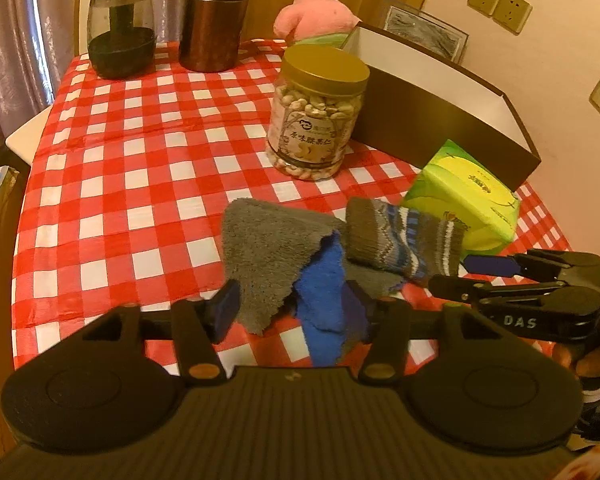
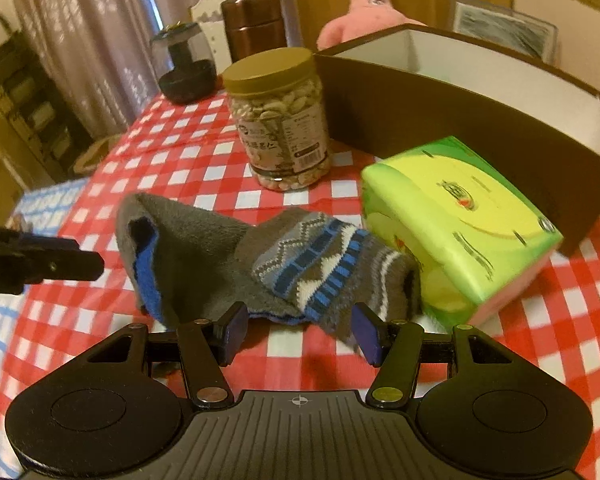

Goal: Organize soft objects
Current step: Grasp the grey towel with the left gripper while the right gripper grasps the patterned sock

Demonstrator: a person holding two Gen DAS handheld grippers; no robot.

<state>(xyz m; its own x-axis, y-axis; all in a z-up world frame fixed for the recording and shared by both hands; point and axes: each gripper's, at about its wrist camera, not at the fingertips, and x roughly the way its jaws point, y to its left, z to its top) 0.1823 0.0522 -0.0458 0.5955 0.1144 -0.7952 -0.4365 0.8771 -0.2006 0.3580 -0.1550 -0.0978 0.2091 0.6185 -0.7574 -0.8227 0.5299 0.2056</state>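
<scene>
Left wrist view: "DAS" on right tool (image 1: pixel 466 276), both tools unclenched, empty.

Pink plush toy (image 1: pixel 316 4) is half hidden behind the brown box (image 1: pixel 440 120); in the right wrist view only its head and one shoulder clear the box wall. The framed picture (image 1: pixel 424 30) behind the box is cut by the rim, its content too blurry to make out. The tissue pack (image 2: pixel 456 224) is motion-smeared, print unreadable. The nut jar (image 1: pixel 316 116) label is too small to read. The patterned sock (image 2: pixel 320 268) overlaps the grey cloth (image 1: pixel 272 252), hiding that edge. The right gripper (image 1: pixel 460 274) runs off the frame's right edge; the hand behind it is barely visible. The left gripper (image 2: pixel 88 260) is cut by the left edge of the right wrist view.
</scene>
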